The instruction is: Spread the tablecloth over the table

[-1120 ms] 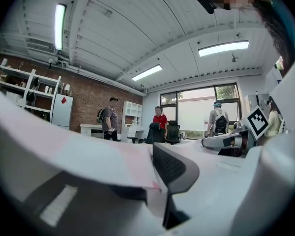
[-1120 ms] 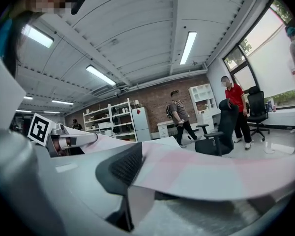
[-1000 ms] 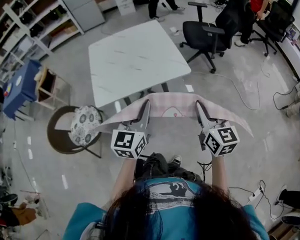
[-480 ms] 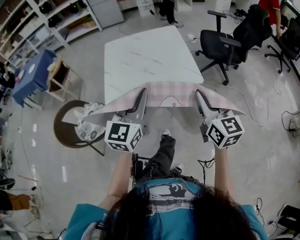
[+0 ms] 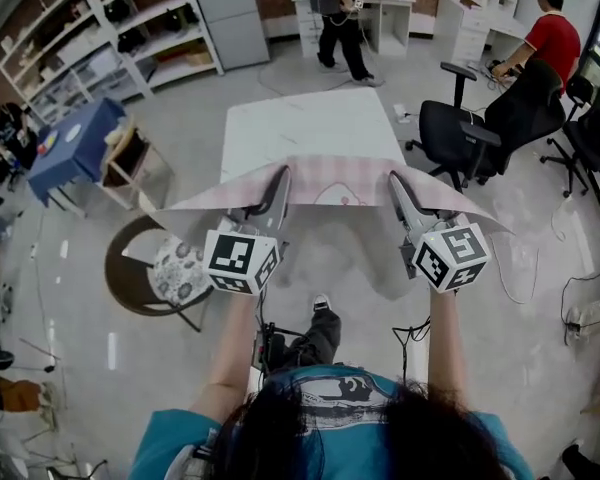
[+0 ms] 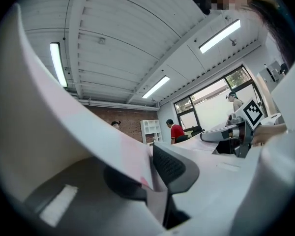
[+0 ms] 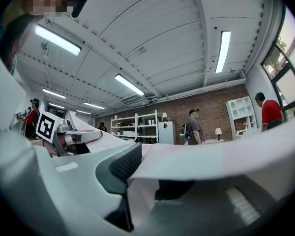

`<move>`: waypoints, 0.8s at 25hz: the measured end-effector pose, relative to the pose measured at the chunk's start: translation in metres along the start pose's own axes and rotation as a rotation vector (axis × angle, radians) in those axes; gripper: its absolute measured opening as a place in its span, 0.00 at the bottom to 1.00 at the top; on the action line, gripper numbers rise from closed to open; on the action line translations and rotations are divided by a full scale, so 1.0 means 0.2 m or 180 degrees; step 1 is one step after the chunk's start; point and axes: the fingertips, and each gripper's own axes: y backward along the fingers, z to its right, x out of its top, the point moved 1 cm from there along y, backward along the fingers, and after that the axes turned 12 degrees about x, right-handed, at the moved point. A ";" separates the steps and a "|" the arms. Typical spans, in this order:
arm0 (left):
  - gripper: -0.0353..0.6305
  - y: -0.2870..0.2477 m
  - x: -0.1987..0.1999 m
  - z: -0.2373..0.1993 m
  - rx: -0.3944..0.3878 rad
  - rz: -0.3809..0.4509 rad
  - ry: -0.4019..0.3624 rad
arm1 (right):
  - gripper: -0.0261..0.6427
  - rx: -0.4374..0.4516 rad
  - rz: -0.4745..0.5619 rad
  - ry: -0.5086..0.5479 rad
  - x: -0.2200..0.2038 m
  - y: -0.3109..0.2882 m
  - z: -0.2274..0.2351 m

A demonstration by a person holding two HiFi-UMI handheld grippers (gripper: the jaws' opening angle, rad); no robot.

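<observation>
From where the holder (image 5: 330, 418) stood, two tongs were up in front. The left tongs (image 5: 277, 180) were at eleven o'clock and the right tongs (image 5: 396, 180) at one o'clock, each clenched on the near hem of the one tablecloth (image 5: 332, 180). The pink checked cloth hung in the air, stretched between them, with one loose corner reaching out past each side. Its far edge lay over the near end of the single white marbled bench (image 5: 310, 123) at twelve o'clock; I could not tell whether it touched the top. One round stool (image 5: 172, 266) with a flowered cushion stood at nine o'clock, and one blue-covered table (image 5: 75, 148) at ten. Three black office chairs (image 5: 458, 133) stood at two o'clock. Farthest off were two people: a person in a red shirt (image 5: 550, 38) at one o'clock and a standing person (image 5: 337, 8) at twelve.
</observation>
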 end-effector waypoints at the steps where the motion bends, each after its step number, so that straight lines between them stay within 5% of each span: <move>1: 0.14 -0.05 0.01 -0.04 0.0022 0.0025 -0.0016 | 0.15 0.0046 -0.0001 0.0057 0.03 -0.06 0.03; 14: 0.14 -0.75 -0.07 -0.63 0.0173 0.0027 -0.0115 | 0.16 0.0348 -0.0125 0.0225 0.15 -0.93 0.44; 20: 0.15 -1.08 -0.01 -0.81 0.0056 0.0076 -0.0237 | 0.16 0.0333 -0.0041 0.0277 0.24 -1.22 0.65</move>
